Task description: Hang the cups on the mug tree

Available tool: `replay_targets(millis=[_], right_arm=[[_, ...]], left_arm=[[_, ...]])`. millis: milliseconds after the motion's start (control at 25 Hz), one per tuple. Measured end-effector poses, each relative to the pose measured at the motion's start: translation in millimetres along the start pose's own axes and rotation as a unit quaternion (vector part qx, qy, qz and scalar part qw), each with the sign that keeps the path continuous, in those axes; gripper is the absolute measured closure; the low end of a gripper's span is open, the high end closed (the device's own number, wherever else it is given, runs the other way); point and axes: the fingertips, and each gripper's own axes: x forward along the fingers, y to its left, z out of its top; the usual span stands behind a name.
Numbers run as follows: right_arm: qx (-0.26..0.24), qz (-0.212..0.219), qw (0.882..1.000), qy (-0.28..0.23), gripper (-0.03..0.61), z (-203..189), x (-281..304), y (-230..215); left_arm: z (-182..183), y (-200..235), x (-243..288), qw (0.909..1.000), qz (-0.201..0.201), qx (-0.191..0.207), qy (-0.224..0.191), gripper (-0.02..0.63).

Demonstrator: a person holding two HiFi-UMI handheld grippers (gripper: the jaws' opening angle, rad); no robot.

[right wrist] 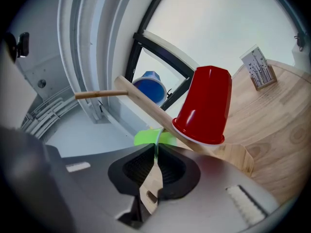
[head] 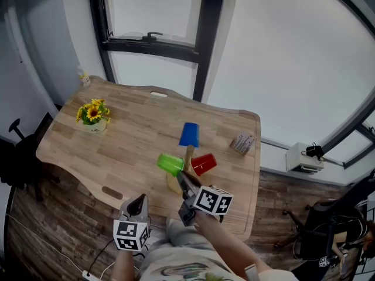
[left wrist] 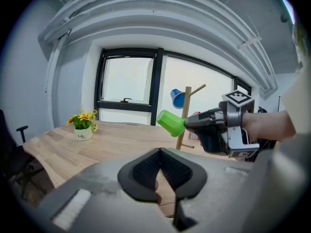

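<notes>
Centre: right gripper (head: 181, 178), nearly level, pinches the green cup (head: 170, 163) by its rim beside the mug tree (head: 188, 156). Lower left: left gripper (head: 138, 202), jaws together, empty.

The white flower pot (left wrist: 83, 135) carries small print reading roughly "Life".

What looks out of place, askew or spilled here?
Nothing stands out. The blue cup and red cup hang on the mug tree, the right gripper holds the green cup by its rim beside the trunk, and the flower pot stands upright.
</notes>
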Motion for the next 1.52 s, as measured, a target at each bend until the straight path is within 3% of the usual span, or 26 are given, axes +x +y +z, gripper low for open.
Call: replay_targets(millis=[280, 520, 800, 1320, 1520], right_arm=[[-0.015, -0.014, 1.000, 0.021, 0.555, -4, -4, -6], [-0.032, -0.009, 0.999, 0.031, 0.518, -5, -12, -3], [-0.077, -0.018, 0.996, 0.046, 0.512, -9, -28, -4], [-0.250, -0.056, 0.966, 0.044, 0.520, -7, -61, -2], [-0.299, -0.076, 0.950, 0.040, 0.578, -8, -74, -1]], left_arm=[[-2, -7, 0, 1.0000, -0.005, -0.004, -0.003, 0.609], [0, -11, -1, 1.0000, -0.007, -0.003, -0.006, 0.609], [4, -21, 1, 0.9998, -0.015, -0.001, -0.009, 0.609], [16, -52, 14, 0.9988, -0.045, 0.012, -0.017, 0.609], [22, -63, 16, 0.9983, -0.053, 0.006, -0.024, 0.609]])
